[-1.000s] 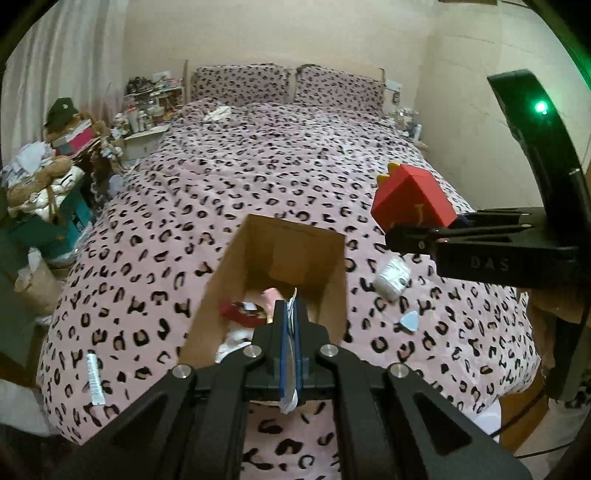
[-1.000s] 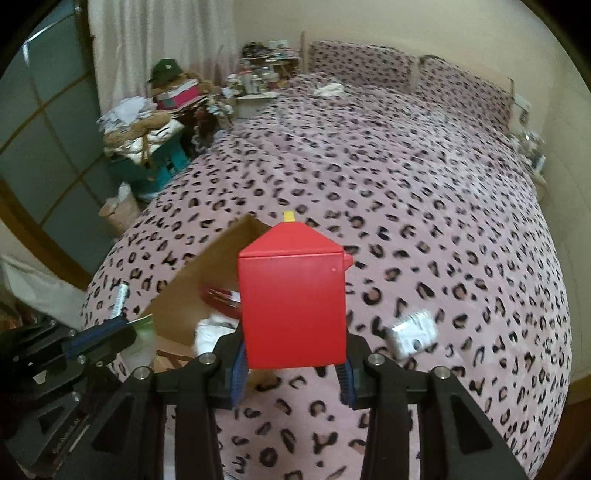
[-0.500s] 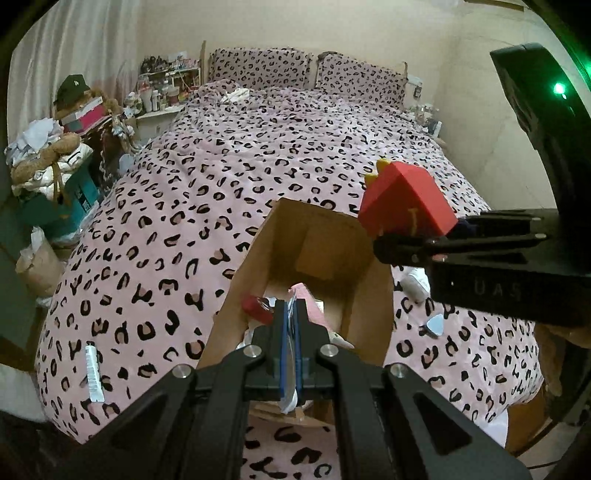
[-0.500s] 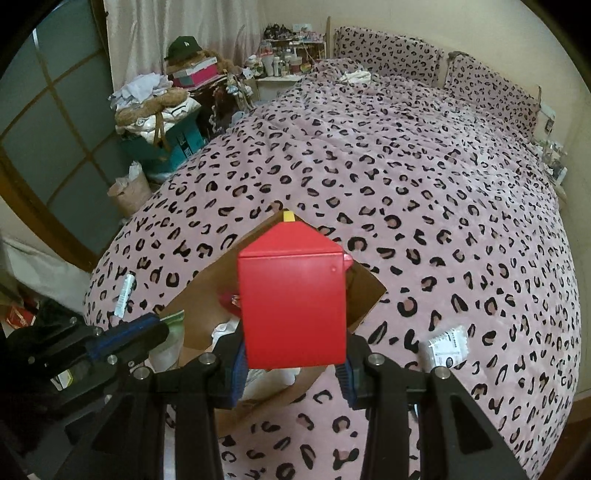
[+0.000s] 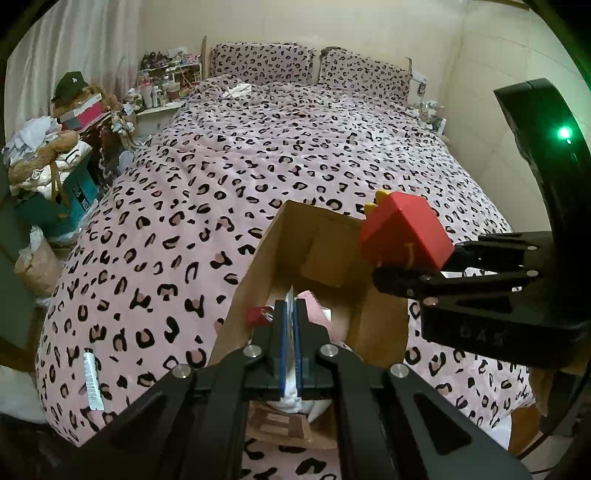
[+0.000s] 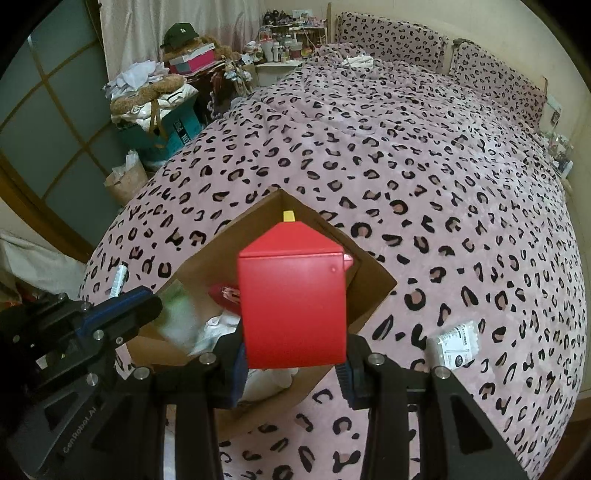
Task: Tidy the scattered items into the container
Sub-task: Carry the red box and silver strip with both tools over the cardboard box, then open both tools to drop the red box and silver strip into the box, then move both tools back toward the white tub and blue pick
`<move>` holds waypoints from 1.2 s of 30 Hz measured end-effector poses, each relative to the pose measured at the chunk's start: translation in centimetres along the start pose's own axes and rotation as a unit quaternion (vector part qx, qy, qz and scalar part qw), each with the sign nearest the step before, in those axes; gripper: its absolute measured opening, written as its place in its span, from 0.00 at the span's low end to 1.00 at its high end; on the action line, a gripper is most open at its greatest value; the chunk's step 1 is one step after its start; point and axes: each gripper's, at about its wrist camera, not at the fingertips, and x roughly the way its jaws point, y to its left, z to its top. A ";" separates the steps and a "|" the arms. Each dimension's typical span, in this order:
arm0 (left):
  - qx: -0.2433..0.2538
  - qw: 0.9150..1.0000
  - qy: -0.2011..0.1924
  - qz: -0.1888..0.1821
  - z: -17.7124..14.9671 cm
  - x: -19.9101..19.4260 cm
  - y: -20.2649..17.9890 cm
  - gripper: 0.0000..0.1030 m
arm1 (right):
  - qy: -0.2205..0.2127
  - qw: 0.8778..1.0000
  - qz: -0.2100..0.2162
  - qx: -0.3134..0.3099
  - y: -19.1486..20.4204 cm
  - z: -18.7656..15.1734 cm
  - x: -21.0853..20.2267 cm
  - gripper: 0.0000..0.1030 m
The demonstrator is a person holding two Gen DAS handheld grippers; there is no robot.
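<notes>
I am holding a red box [image 6: 293,306] with a pointy roof in my right claw [image 6: 293,365]. The claw is squeezing it from both sides. The red box is hanging in the air over the open cardboard box [image 6: 373,291], near the box's 3 o'clock side in the left camera.

My left claw [image 5: 290,343] is pinched almost closed on a thin flat packet [image 5: 289,306]. The packet is standing on its edge between the blue pads [image 5: 281,332]. It is hanging over the near end of the cardboard box.

The cardboard box is sitting on the bed [image 5: 295,147], which is wearing a pink blanket with black spots. Inside the box I am seeing a small red thing [image 5: 255,315], something pink [image 5: 312,306], and some white stuff [image 6: 218,328].

In the right camera, a white packet [image 6: 454,343] with black writing is lying on the blanket at 3 o'clock from the box, a little apart from it. In the left camera, a white tube [image 5: 91,380] is lying near the bed's edge at 9 o'clock from the box, well apart from it.

Two spotted pillows [image 5: 262,66] are leaning at the far end of the bed, at 12 o'clock. A messy pile with a teddy bear [image 6: 151,92] and a dark cap [image 6: 181,31] is sitting beside the bed at about 10 o'clock.
</notes>
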 end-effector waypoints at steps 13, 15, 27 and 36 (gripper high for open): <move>-0.012 1.000 0.002 0.023 -0.4 -0.5 0.8 0.59 | 0.014 1.000 0.006 -0.014 0.8 0.2 1.3 0.39; -0.011 1.000 0.002 0.029 -0.6 -0.8 0.8 0.66 | 0.015 1.000 0.006 -0.019 1.0 0.2 1.4 0.39; -0.010 0.998 0.009 0.061 -1.5 -2.6 1.0 0.80 | 0.010 0.999 -0.003 -0.035 1.8 0.9 0.9 0.39; -0.010 0.998 0.013 0.065 -1.9 -3.0 0.9 0.81 | 0.015 1.000 -0.003 -0.027 1.0 0.4 0.2 0.39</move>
